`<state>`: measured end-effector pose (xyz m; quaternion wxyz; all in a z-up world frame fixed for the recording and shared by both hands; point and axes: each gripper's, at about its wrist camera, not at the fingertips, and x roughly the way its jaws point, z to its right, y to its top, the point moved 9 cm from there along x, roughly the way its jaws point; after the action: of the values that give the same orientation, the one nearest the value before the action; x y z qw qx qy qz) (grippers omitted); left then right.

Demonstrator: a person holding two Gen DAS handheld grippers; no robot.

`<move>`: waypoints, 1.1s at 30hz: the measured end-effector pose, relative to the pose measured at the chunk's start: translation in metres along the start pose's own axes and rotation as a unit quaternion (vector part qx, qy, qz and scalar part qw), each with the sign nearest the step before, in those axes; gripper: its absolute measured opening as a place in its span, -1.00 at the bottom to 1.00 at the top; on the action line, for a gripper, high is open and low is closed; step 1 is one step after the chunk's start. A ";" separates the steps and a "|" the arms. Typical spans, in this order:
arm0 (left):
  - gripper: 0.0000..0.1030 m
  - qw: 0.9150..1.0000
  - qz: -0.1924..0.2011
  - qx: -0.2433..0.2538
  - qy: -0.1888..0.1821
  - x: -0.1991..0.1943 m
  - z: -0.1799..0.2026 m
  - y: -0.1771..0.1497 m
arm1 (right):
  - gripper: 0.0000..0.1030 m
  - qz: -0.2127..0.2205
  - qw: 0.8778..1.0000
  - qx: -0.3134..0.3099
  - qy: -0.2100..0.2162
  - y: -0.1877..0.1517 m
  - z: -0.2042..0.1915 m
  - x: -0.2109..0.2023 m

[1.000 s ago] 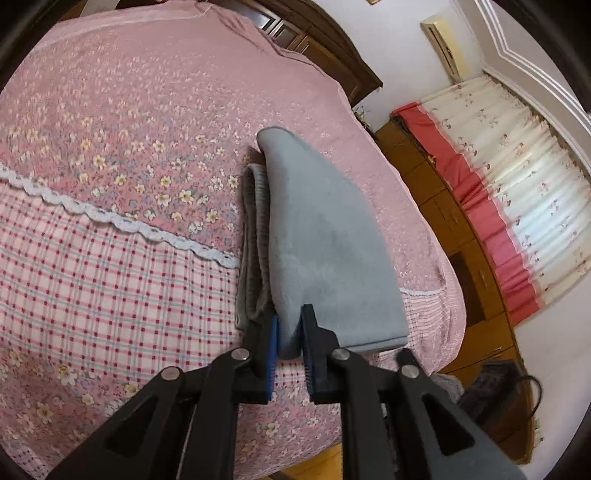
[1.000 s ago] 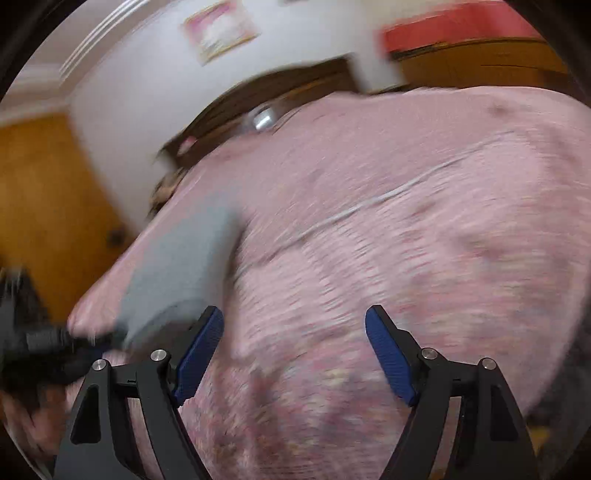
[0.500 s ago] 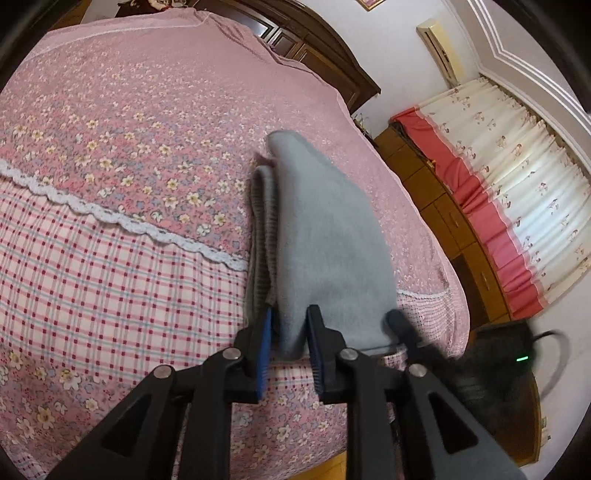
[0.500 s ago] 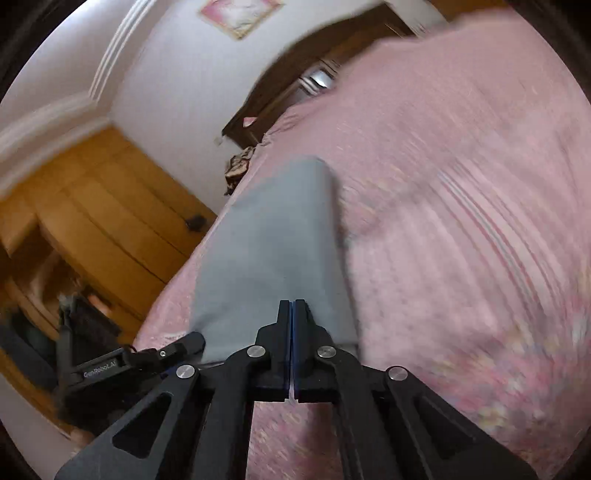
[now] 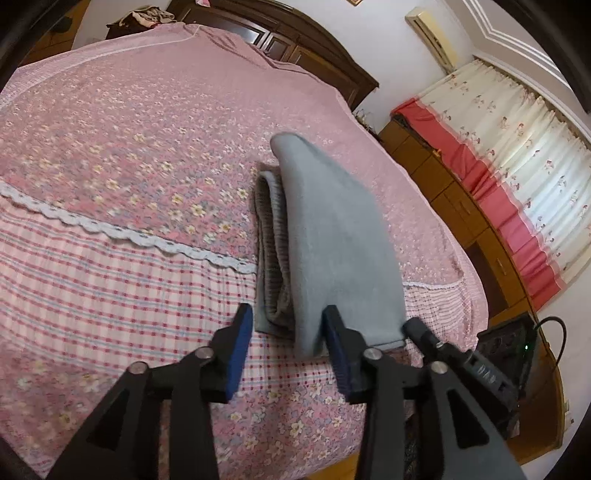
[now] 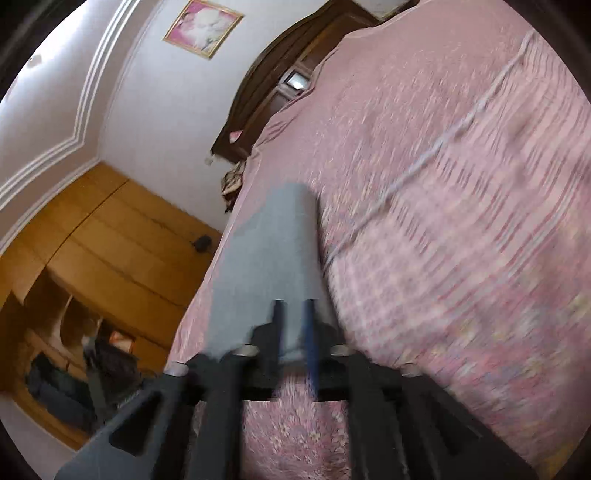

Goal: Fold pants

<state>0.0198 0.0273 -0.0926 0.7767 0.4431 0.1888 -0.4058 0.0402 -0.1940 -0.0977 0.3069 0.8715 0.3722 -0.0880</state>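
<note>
The left gripper [image 5: 286, 338] stands open, its blue-padded fingers [image 5: 238, 345] apart on either side of the near end of the pants [image 5: 332, 258], gripping nothing. In the blurred right wrist view, the right gripper [image 6: 293, 332] has its fingers a narrow gap apart at the pants' [image 6: 269, 266] near edge; whether they pinch cloth I cannot tell.

The pants lie on the bed [image 5: 129, 184], under a pink floral and checked cover with a white lace strip. A dark headboard [image 5: 295, 33] stands behind, wooden cabinets [image 5: 454, 206] and curtains [image 5: 517, 147] to the right.

The pants are grey, folded into a long stack, the top layer lifted.
</note>
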 end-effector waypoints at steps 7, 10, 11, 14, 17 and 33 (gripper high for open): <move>0.48 0.993 -0.045 -0.051 -0.098 -0.002 0.000 0.030 | 0.50 -0.084 0.996 -0.011 0.028 0.050 0.006 0.017; 0.47 0.993 -0.066 -0.059 -0.083 0.020 -0.010 0.038 | 0.50 -0.107 0.994 -0.021 0.020 0.051 0.013 0.035; 0.46 0.991 -0.077 -0.064 -0.087 0.028 -0.011 0.038 | 0.50 -0.111 0.993 -0.029 0.019 0.050 0.013 0.041; 0.46 0.991 -0.092 -0.051 -0.085 0.047 -0.008 0.040 | 0.50 -0.116 0.992 -0.058 0.014 0.045 0.007 0.053; 0.46 0.991 -0.092 -0.043 -0.088 0.060 -0.005 0.048 | 0.51 -0.124 0.990 -0.055 0.048 0.041 -0.006 0.061; 0.46 0.995 -0.034 0.031 -0.089 0.077 0.035 0.031 | -0.04 -0.121 0.988 -0.085 0.047 0.025 -0.036 0.126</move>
<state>0.0884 -0.0295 -0.1071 0.7623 0.4223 0.1215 -0.4752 0.1440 -0.1110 -0.1050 0.3493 0.7938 0.4952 -0.0517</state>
